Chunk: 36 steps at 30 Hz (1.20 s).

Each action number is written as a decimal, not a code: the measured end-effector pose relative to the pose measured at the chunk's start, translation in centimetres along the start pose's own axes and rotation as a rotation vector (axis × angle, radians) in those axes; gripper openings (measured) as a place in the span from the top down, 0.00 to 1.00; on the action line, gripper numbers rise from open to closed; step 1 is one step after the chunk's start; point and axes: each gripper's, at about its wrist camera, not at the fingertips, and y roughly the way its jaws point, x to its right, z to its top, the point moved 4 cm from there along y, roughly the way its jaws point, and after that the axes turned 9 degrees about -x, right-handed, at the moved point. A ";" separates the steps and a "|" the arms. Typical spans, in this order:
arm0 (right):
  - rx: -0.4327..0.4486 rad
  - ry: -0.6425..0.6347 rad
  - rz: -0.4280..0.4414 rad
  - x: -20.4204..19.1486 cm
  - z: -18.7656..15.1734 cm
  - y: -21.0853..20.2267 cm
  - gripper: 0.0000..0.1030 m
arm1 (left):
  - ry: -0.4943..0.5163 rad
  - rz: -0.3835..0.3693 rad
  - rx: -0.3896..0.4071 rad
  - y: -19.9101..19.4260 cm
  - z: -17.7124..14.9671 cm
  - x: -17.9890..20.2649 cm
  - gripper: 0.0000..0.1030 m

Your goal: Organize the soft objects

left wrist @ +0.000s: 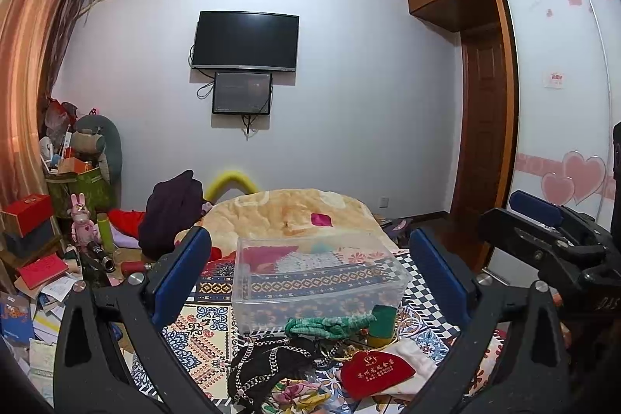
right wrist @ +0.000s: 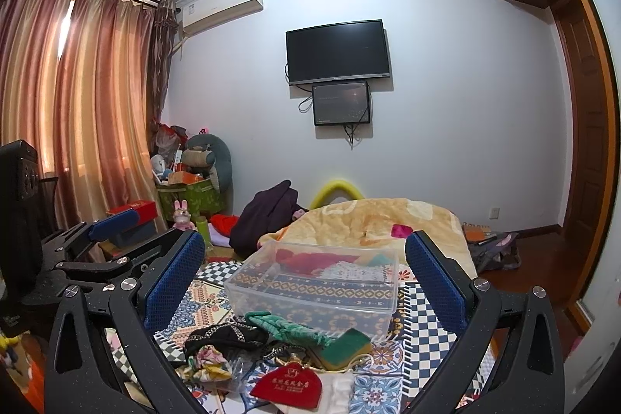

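On the patterned bed cover [left wrist: 202,340], nearest both cameras: a heap of soft things, namely red pouch [left wrist: 377,372], green cloth [left wrist: 330,325], green-and-yellow sponge [left wrist: 382,324], black chain-print cloth [left wrist: 268,367], floral scrunchie [right wrist: 205,361], white cloth [left wrist: 411,355]. Just behind the heap, touching or nearly so: clear bin [left wrist: 318,282], seemingly empty. Left claw [left wrist: 310,274] spread wide, holding nothing; right claw [right wrist: 306,278] likewise spread, empty, both hovering above the heap. Probably the very start: nothing picked, nothing binned. Next move likely calls for lowering one claw onto a single item, pinching it free of its neighbours, then carrying it over the bin rim. Gold Chinese characters on the pouch, too small to read surely.
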 end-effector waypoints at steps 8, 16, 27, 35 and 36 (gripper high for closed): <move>0.000 0.002 0.002 0.0 -0.1 0.0 0.00 | -0.001 0.001 -0.002 0.1 0.0 0.0 0.00; 0.000 0.003 0.002 0.0 -0.1 0.0 0.00 | -0.005 -0.003 -0.001 0.1 -0.1 0.0 0.00; 0.001 0.002 0.003 -0.1 0.0 0.0 0.00 | -0.011 -0.003 -0.001 -0.1 0.1 -0.1 0.00; 0.002 0.003 0.003 -0.1 0.0 0.0 0.00 | -0.014 -0.004 -0.002 -0.1 0.1 -0.1 0.00; 0.002 0.003 0.003 -0.1 0.0 0.0 0.00 | -0.015 -0.004 -0.002 -0.1 0.2 -0.1 0.00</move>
